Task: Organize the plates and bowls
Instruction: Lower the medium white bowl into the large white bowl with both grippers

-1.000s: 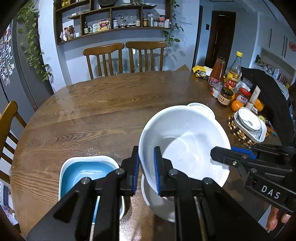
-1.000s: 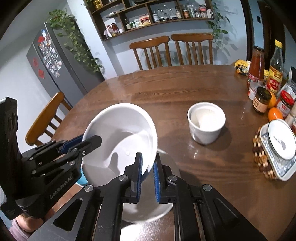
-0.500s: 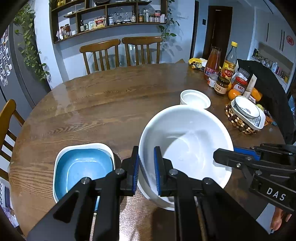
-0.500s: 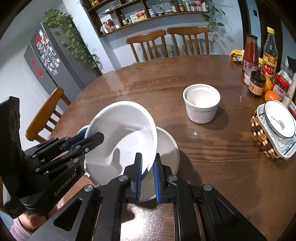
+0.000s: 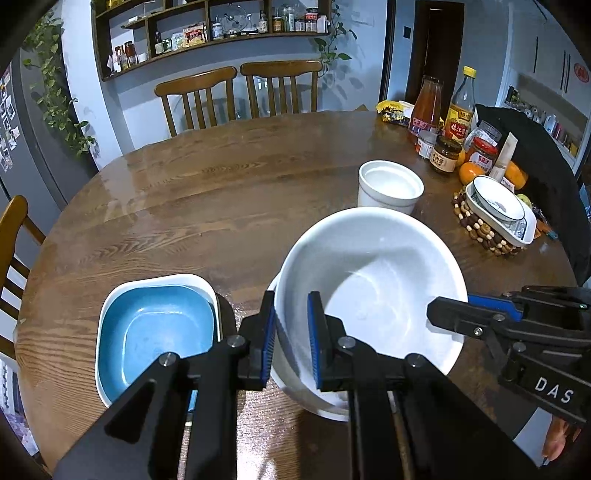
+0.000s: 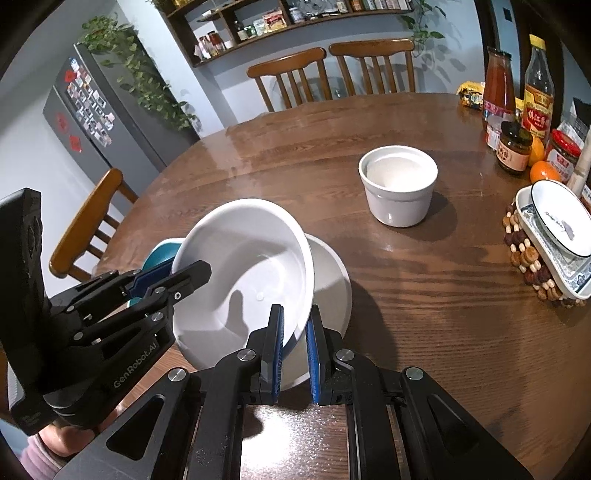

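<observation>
Now bowl [image 5: 373, 280] between both tongs [image 5: 291, 332]

Blue dish [image 5: 155, 332] left of bowl [image 5: 373, 280]; cup [image 5: 389, 186] behind.

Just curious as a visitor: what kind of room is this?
Most likely a home dining room or kitchen: a round wooden table with dining chairs, shelves of jars, and a fridge.

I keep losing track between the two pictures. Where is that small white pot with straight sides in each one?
Left wrist view: the small white pot stands right of centre, just beyond the large white bowl held by both grippers.
Right wrist view: the small white pot stands right of centre, well apart from the bowl.
Shared landmark: the brown-lidded jar to the pot's upper right.
</observation>
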Demonstrator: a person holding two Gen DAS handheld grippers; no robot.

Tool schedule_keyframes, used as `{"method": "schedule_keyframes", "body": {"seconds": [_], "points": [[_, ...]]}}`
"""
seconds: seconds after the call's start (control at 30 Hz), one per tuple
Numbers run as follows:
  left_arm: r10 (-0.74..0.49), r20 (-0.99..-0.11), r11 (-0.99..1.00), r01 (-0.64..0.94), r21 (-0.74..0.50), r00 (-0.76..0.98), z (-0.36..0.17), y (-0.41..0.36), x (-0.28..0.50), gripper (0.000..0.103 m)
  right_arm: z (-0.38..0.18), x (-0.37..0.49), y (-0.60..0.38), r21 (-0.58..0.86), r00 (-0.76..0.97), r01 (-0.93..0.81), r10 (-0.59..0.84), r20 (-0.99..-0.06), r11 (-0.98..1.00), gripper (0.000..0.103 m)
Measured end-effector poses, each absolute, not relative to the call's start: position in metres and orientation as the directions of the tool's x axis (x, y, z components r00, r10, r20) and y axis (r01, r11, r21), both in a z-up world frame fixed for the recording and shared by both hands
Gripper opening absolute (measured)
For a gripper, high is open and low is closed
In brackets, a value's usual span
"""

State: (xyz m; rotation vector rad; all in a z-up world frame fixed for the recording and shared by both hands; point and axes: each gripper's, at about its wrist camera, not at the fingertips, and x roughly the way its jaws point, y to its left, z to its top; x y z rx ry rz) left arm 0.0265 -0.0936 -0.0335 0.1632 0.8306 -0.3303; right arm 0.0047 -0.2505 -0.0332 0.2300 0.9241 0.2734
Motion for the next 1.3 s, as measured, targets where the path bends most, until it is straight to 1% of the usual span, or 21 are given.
{"method": "schedule_keyframes", "body": {"seconds": [1.3], "points": [[-0.174, -0.814, 0.934, 0.356, 0.042, 0.554, -0.063, -0.104, 0.048, 0.013, -0.061, 0.034, -0.253, 0.312, 0.499, -0.123, 0.330, -0.801, 0.942, 0.013]]}}
